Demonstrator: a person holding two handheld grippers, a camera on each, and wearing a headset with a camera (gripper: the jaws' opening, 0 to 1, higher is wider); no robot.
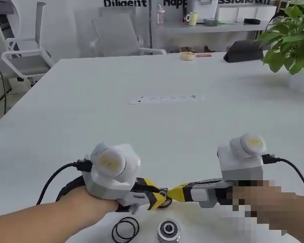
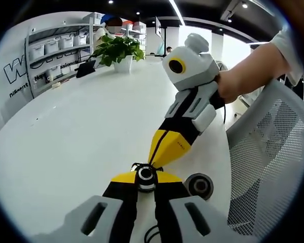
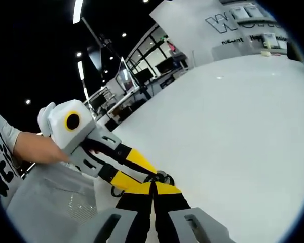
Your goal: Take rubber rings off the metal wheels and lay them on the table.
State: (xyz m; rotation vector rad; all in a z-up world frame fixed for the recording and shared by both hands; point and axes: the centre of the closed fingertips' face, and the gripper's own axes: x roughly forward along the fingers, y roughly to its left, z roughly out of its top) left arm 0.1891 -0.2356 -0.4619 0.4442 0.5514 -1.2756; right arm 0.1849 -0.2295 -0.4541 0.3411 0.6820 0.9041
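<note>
Left tongs (image 2: 145, 180) clamp a metal wheel (image 2: 145, 173). Right tongs (image 1: 176, 193), pinched narrow, meet its rim from 3 o'clock, tip to tip; whether they grip a ring I cannot tell. On the bench (image 1: 142, 126), loose rubber rings (image 1: 125, 229) lie at 7 o'clock of it, with 1 more wheel (image 1: 168, 229) at 6.

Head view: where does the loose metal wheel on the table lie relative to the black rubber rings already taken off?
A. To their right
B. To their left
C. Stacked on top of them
A: the loose metal wheel lies on the table just right of the black rubber rings, apart from them.
</note>
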